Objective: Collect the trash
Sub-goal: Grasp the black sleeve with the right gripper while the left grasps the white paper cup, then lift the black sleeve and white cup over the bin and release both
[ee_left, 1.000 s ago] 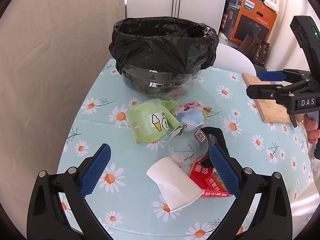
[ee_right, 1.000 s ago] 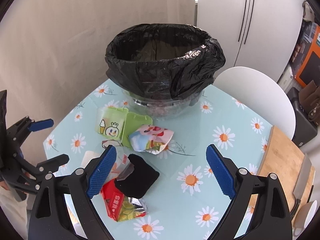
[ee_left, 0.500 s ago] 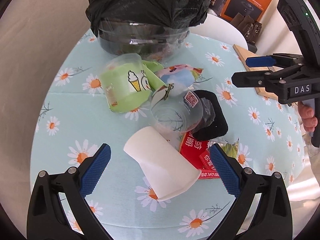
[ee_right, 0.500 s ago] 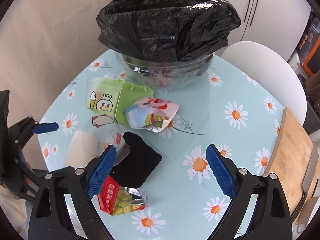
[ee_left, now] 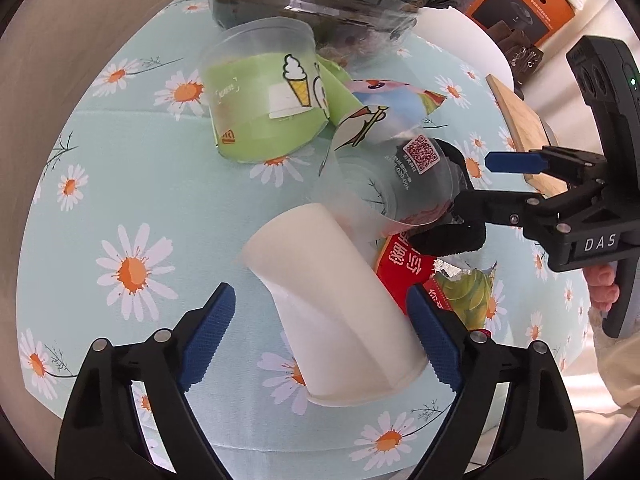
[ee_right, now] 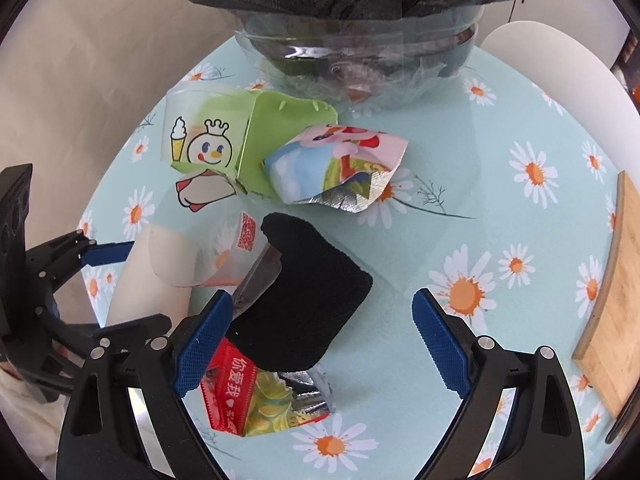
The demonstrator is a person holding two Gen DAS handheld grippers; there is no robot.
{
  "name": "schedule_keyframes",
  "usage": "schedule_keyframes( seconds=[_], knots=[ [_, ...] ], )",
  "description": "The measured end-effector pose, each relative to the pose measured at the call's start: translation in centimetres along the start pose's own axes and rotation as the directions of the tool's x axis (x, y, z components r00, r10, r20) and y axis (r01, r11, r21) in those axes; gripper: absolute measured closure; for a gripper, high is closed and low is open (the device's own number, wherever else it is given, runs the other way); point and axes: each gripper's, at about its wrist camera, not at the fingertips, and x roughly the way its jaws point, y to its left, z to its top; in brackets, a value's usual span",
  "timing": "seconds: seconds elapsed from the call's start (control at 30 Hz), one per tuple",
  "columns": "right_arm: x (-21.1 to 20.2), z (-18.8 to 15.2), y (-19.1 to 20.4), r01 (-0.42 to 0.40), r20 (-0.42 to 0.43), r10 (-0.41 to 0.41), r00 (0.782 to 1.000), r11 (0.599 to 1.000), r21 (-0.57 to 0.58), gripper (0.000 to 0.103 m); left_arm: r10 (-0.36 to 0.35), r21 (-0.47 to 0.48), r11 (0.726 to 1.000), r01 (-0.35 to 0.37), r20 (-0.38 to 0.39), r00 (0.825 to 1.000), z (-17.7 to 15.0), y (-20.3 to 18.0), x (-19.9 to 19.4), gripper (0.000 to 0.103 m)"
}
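While my left gripper [ee_left: 320,332] gapes around the smooth white cup [ee_left: 336,312], my right gripper [ee_right: 320,336] spreads over fuzzy black cloth [ee_right: 304,292].

The black cloth [ee_right: 304,300] hides most of the red snack wrapper [ee_right: 232,392]; the bin's [ee_right: 360,52] top is cut off.

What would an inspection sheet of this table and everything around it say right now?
Surface: daisy tablecloth.
Job's things: white paper cup, clear cup, green carton, red wrapper, colourful wrapper, black cloth, all lying in front of bag-lined bin.
Clutter: wooden board.
Grippers: left gripper open around paper cup; right gripper open over cloth.
Cables: nothing seen.
Surroundings: white chair, orange box.
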Motion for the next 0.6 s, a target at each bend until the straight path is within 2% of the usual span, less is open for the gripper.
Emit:
schedule_keyframes(
  seconds=[0.03, 0.17, 0.2, 0.23, 0.3, 0.4, 0.6],
  knots=[
    [0.4, 0.0, 0.0, -0.009, -0.012, 0.009, 1.000, 1.000, 0.005, 0.016, -0.003, -0.007, 1.000, 0.003, -0.002, 1.000, -0.1, 0.2, 0.0, 0.017],
    [1.3, 0.0, -0.5, -0.067, -0.030, 0.069, 0.997, 0.996, 0.055, 0.017, -0.034, -0.033, 0.999, 0.034, -0.017, 0.999, -0.4, 0.9, -0.1, 0.029],
    [1.5, -0.1, -0.6, -0.087, -0.039, 0.090, 0.995, 0.994, 0.066, 0.021, -0.045, -0.041, 0.998, 0.043, -0.025, 0.999, -0.5, 1.1, 0.0, 0.031],
    [1.7, -0.1, -0.6, -0.111, -0.047, 0.115, 0.992, 0.991, 0.071, 0.030, -0.058, -0.049, 0.997, 0.056, -0.036, 0.998, -0.7, 1.3, 0.1, 0.035],
    [2.1, -0.3, -0.6, -0.161, -0.062, 0.166, 0.984, 0.983, 0.089, 0.039, -0.082, -0.062, 0.995, 0.079, -0.042, 0.996, -1.0, 1.5, 0.1, 0.037],
    [2.0, -0.6, -0.7, -0.164, -0.045, 0.168, 0.985, 0.983, 0.087, 0.044, -0.092, -0.079, 0.993, 0.090, -0.033, 0.995, -1.3, 1.8, -0.4, 0.040],
    [1.0, -1.7, -1.4, -0.146, -0.026, 0.148, 0.989, 0.986, 0.086, 0.046, -0.062, -0.073, 0.996, 0.060, -0.029, 0.998, -1.5, 1.9, -1.3, 0.046]
  ],
)
